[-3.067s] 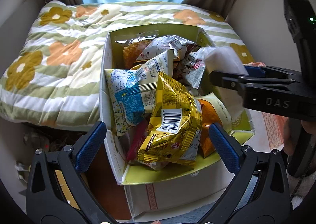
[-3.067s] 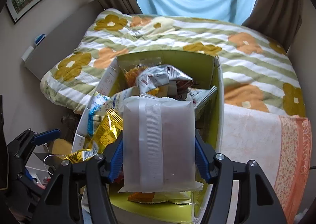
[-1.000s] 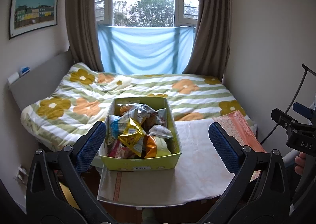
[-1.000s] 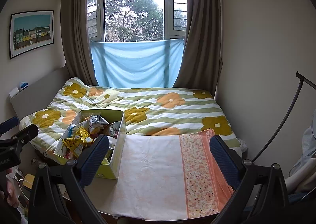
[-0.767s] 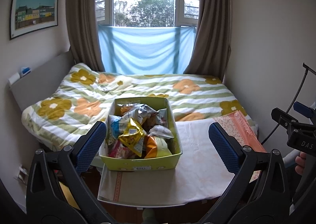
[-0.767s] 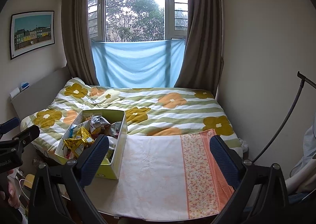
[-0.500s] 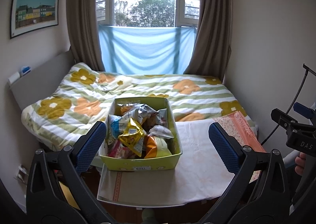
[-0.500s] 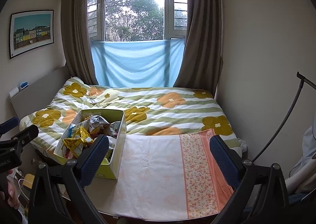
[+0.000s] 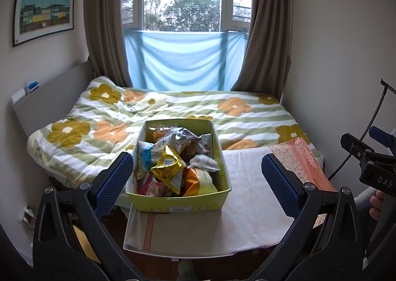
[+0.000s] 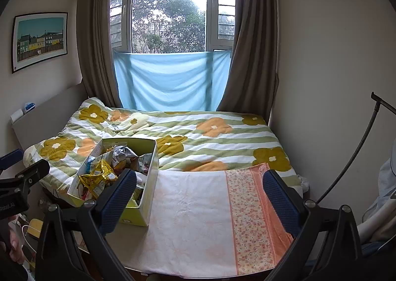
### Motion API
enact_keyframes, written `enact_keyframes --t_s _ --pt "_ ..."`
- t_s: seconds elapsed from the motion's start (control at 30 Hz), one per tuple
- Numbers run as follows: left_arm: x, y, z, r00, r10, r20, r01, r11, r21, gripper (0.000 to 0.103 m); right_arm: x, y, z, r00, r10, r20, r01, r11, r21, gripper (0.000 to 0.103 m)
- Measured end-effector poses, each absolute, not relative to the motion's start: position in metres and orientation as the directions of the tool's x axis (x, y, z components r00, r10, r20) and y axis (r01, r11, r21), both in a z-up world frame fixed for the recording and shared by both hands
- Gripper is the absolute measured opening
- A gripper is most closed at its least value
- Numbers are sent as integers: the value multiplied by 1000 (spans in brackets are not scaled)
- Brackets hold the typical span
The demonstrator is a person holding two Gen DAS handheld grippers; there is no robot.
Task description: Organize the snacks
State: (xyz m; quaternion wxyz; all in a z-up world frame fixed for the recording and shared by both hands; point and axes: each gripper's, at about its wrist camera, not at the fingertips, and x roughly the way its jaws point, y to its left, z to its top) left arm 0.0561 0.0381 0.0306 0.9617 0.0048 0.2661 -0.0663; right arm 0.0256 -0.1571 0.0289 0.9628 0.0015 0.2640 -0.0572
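On bed: snack box [image 9: 178,203] label only in left view; both grippers [image 9: 196,174] [image 10: 199,190] wide, empty.

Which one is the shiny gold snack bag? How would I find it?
Look at the bed with the flowery quilt, then at the yellow-green box near its foot. The gold bag lies on top of the pile, toward the front left. It is the only crinkly metallic yellow one, with a blue-and-white bag behind it and an orange bag beside it.

bed [image 9: 247,206] | flowered quilt [image 9: 173,107], white sheet [image 10: 193,219], green snack box [image 9: 178,201] (near corner)
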Motion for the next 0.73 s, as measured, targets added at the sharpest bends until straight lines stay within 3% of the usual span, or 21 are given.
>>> enact_keyframes --t_s 0.73 --pt "53 32 30 872 -106 -478 123 992 6 103 25 -159 28 856 -112 -505 115 993 -27 102"
